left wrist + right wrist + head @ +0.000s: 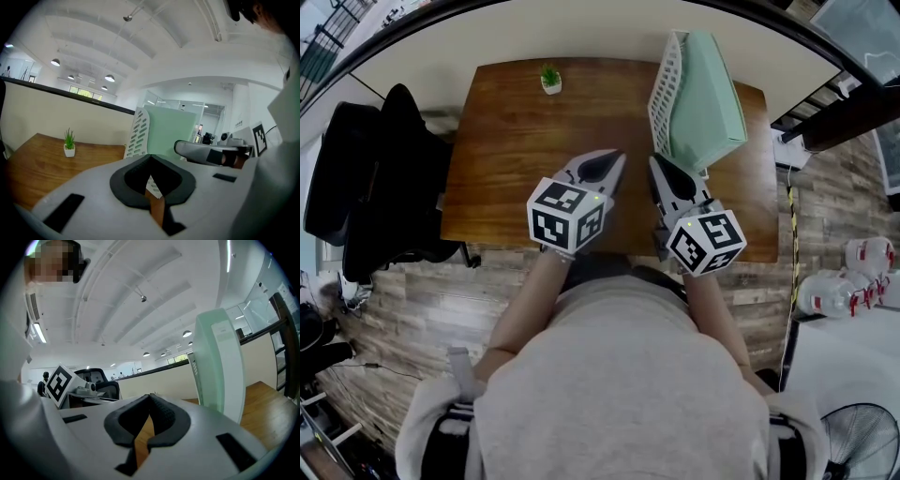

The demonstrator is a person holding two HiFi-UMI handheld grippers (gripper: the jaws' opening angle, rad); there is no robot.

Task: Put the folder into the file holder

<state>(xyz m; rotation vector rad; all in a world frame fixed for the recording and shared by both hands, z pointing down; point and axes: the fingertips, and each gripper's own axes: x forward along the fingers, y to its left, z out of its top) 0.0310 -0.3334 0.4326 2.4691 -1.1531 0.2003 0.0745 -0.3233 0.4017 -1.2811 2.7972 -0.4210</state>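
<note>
A pale green folder [708,94] stands upright in the white slotted file holder [664,84] at the back right of the wooden table [516,159]. My left gripper [605,167] and right gripper [661,169] hover side by side over the table's front half, short of the holder. Both are shut with nothing between their jaws. In the left gripper view the folder [171,131] and holder [138,133] rise beyond the closed tips [151,157]. In the right gripper view the folder [218,366] stands edge-on just right of the closed tips [151,396].
A small potted plant [550,80] sits at the table's back edge. A black chair draped with dark clothing [384,178] stands left of the table. White bottles [844,281] and a fan [862,445] are on the floor at the right.
</note>
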